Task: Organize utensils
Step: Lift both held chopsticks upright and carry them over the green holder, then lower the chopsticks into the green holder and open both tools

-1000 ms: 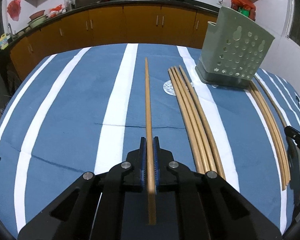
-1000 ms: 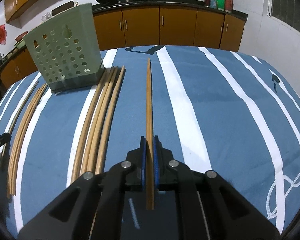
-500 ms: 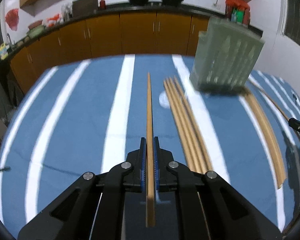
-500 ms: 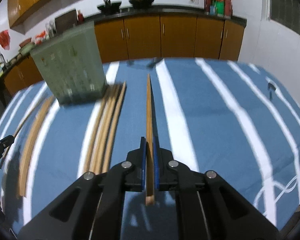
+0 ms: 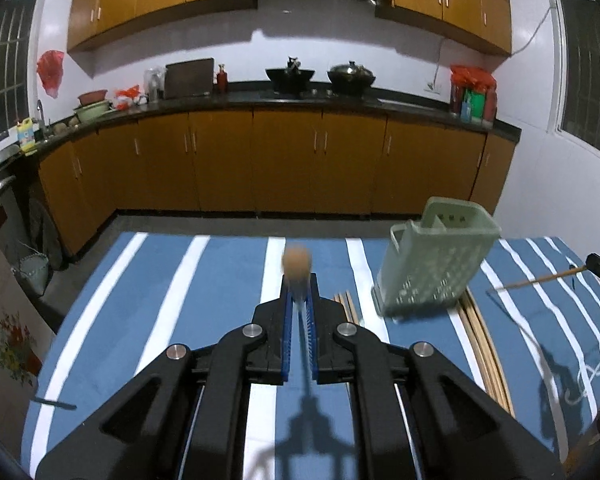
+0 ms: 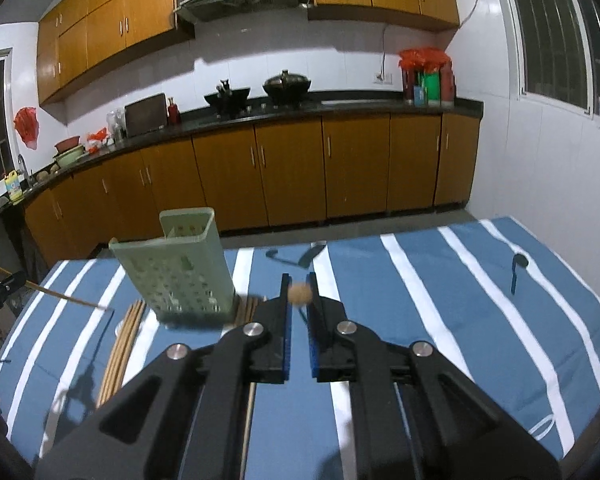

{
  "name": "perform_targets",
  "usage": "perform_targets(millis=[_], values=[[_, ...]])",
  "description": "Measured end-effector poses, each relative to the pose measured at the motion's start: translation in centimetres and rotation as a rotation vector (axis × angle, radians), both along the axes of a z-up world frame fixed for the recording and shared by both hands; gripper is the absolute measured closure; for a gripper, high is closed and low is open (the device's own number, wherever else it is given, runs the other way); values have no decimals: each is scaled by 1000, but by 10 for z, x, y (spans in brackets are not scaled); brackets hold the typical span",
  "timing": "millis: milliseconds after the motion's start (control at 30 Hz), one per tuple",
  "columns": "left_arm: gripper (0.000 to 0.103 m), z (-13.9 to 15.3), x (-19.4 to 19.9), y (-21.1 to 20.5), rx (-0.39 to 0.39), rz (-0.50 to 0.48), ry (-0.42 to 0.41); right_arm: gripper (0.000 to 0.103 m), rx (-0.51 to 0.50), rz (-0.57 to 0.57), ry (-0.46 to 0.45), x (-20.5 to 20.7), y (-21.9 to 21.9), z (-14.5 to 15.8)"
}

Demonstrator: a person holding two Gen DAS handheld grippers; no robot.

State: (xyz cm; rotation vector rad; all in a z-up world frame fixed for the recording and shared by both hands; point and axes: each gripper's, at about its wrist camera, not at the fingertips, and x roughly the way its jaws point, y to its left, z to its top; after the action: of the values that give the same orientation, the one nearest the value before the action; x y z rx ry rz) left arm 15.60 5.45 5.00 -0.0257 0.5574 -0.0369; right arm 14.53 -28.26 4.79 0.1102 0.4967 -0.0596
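Left gripper (image 5: 298,292) is clamped on one wooden chopstick (image 5: 297,262), seen end-on as a blurred round tan tip above the blue pads. Right gripper (image 6: 298,294) is likewise clamped on a second chopstick (image 6: 299,293), also pointing at the camera. Both sticks are held in the air above the blue striped tablecloth (image 5: 220,280). The pale green perforated holder (image 5: 432,264) stands upright on the cloth between the grippers. More thin, light-brown chopsticks (image 6: 120,348) lie flat beside its base.
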Motion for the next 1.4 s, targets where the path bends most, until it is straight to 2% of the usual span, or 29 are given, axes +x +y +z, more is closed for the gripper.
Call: perform_targets(millis=[133, 267, 367, 467, 567, 667, 967, 1100, 1200, 1267, 1400], values=[[96, 36, 7, 6, -26, 19, -80, 95, 22, 11, -95, 3, -3, 38], [96, 78, 10, 6, -61, 13, -180, 95, 68, 42, -235, -1, 2, 92], [96, 112, 12, -3, -113, 2, -272, 95, 92, 76, -327, -4, 12, 123], [96, 130, 15, -16, -164, -17, -336, 95, 92, 113, -408, -2, 26, 143], [96, 134, 19, -34, -187, -55, -358, 95, 85, 137, -421, 9, 36, 145], [96, 123, 26, -51, -187, -88, -343, 95, 77, 149, -388, 27, 44, 134], [96, 69, 54, -75, -196, -120, -209, 94, 84, 161, -259, 66, 48, 86], [96, 57, 56, -73, -209, -116, -158, 89, 82, 170, -250, 61, 52, 78], [87, 56, 52, -66, -218, -114, -156, 78, 85, 164, -264, 55, 51, 81], [69, 58, 49, -63, -217, -107, -171, 78, 90, 160, -271, 48, 46, 84], [65, 67, 38, -53, -232, -103, -201, 73, 99, 133, -282, 32, 37, 87]])
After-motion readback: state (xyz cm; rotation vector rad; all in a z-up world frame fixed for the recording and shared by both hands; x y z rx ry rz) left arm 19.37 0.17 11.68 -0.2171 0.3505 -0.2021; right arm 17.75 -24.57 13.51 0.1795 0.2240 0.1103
